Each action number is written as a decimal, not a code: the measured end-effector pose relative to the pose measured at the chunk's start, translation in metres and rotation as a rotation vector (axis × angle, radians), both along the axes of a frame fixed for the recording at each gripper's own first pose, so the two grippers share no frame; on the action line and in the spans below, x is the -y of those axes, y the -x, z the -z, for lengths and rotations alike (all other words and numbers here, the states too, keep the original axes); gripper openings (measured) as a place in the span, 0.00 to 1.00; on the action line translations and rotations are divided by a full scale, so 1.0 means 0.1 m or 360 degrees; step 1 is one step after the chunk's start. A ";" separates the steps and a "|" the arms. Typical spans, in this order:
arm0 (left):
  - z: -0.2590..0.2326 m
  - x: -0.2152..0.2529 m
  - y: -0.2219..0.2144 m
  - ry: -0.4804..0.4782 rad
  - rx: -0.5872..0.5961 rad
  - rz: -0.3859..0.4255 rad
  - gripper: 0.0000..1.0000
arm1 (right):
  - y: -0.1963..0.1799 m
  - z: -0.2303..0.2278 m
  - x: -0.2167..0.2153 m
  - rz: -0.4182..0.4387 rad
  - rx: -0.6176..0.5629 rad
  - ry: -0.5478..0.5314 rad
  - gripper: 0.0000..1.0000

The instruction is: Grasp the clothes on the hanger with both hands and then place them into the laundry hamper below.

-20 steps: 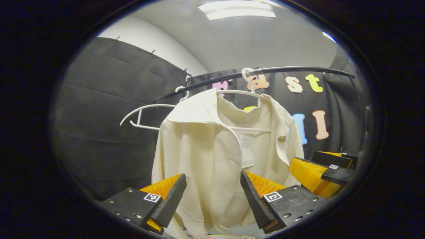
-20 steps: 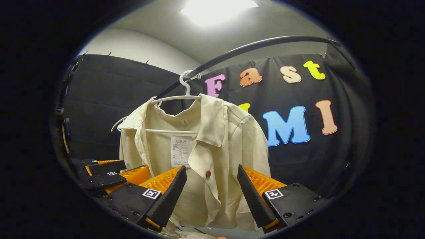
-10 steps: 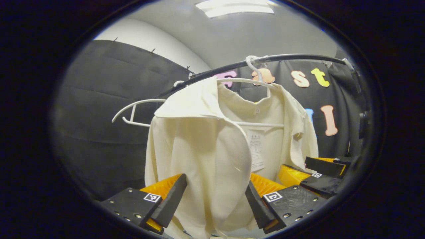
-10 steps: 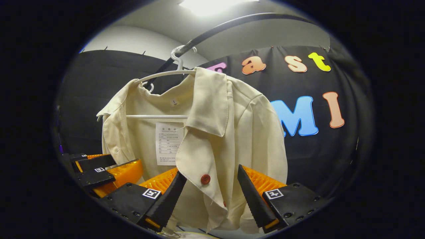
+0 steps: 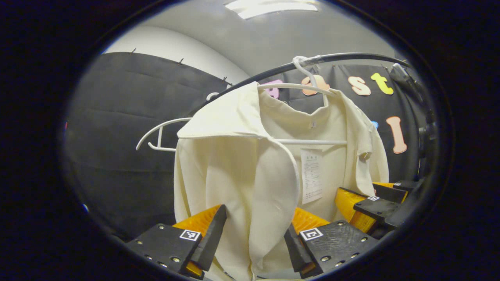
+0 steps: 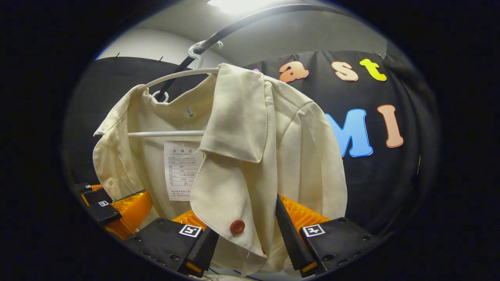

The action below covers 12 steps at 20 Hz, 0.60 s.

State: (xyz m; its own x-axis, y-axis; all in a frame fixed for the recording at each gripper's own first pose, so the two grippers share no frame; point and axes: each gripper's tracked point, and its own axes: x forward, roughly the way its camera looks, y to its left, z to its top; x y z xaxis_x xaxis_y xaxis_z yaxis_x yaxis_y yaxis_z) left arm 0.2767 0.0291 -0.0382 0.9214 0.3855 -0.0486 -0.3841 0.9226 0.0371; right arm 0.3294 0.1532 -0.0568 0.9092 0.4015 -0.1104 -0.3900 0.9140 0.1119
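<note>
Shirt (image 5: 250,171) hangs on white hanger (image 5: 300,88) from the black rail (image 5: 351,58). Left tongs (image 5: 254,238) and right tongs (image 6: 244,240) both spread apart, shirt front panels between their fingers, not clamped.

- A black cloth wall (image 5: 129,117) hangs at nine o'clock in the left gripper view, pinned along its top edge.
- Above it, at eleven o'clock, a pale wall (image 5: 175,47) curves up to a grey ceiling (image 5: 273,35).
- A bright ceiling light (image 5: 273,6) sits at twelve o'clock.
- A dark rail (image 6: 250,21) arches overhead, from eleven to one o'clock in the right gripper view.
</note>
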 end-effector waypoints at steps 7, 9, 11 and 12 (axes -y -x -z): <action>-0.09 -0.21 0.24 -0.0081 0.0009 -0.0138 0.05 | 0.01 -0.06 0.23 0.0130 0.0030 0.0056 0.02; -0.13 -0.24 0.29 -0.0088 0.0032 -0.0166 0.02 | 0.01 -0.15 0.38 0.0189 0.0107 0.0096 0.02; -0.20 -0.25 0.34 -0.0118 0.0061 -0.0153 0.00 | -0.01 -0.29 0.47 0.0230 0.0209 0.0153 0.02; -0.24 -0.26 0.36 -0.0142 0.0067 -0.0149 0.00 | -0.01 -0.35 0.52 0.0249 0.0258 0.0177 0.02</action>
